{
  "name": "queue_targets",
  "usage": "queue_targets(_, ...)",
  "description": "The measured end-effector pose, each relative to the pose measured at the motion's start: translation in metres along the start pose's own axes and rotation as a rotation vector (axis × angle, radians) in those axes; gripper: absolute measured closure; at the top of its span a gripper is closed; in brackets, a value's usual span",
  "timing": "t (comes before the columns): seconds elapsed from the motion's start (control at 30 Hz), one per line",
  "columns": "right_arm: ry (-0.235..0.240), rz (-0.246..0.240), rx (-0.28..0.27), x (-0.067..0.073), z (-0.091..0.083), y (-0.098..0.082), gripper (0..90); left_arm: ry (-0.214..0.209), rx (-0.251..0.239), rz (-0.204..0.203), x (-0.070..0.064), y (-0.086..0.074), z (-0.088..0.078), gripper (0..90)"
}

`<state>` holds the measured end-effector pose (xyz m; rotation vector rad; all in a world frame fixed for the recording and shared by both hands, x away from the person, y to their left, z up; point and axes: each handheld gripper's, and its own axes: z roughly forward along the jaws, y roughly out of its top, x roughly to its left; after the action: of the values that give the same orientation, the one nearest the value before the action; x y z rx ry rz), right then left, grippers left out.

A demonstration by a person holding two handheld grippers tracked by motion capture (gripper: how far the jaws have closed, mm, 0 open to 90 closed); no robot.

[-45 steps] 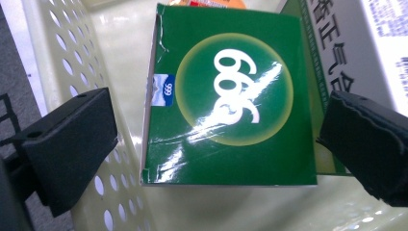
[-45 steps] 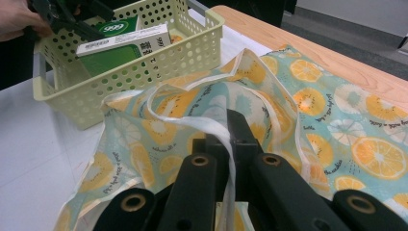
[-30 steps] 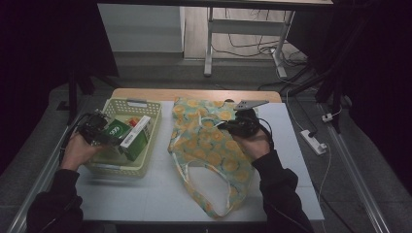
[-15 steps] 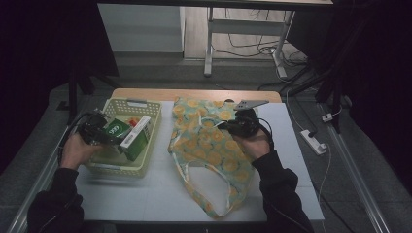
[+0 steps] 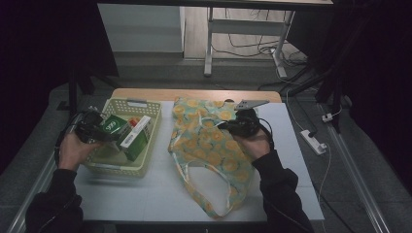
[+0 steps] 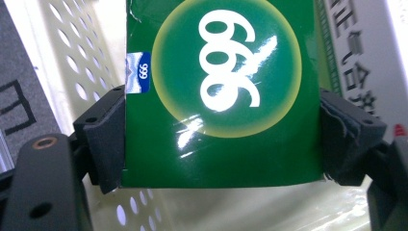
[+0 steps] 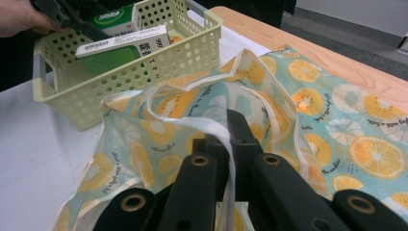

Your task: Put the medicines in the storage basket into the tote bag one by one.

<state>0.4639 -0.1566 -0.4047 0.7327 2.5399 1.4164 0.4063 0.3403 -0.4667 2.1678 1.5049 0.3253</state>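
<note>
One table fills the lower middle of the high view. On it lie one fruit-print bag and one pale perforated basket. The bag sprawls from the centre of the frame toward the lower right, its handle loops trailing to the bottom. The basket sits at centre left and holds two boxes: a green box with a white "999" in a yellow circle, and just beside it a longer green-and-white box.

There are two grippers, one in each hand. The left gripper is at the left edge of the basket, reaching in over its rim. In the left gripper view the green box stands between the two pads, one at each side edge, both touching it; the jaws have just been closing and now pinch the box. The left hand wraps the gripper from below and left, forearm coming up from the lower left corner.

The right gripper rests on the bag right of centre. In the right gripper view its jaws are pressed together on a white strap of the bag, which runs up between them, with the cloth bunched and lifted in front. The basket shows at the upper left there. The right hand sits behind the gripper, sleeve angling to the lower right.
</note>
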Motion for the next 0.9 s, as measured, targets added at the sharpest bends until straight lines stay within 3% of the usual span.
queue_targets(0.37,-0.002,0.004,-0.003,-0.001,-0.001,0.0,89.4,0.02,-0.114,-0.018,-0.001,-0.001,-0.029,18.6)
queue_targets(0.57,-0.002,0.004,-0.005,0.0,-0.001,0.0,89.4,0.025,-0.171,-0.001,-0.007,0.001,-0.046,18.7)
queue_targets(0.9,-0.003,0.004,-0.008,0.0,-0.001,0.0,89.4,-0.02,-0.258,0.004,-0.014,0.0,-0.066,18.7)
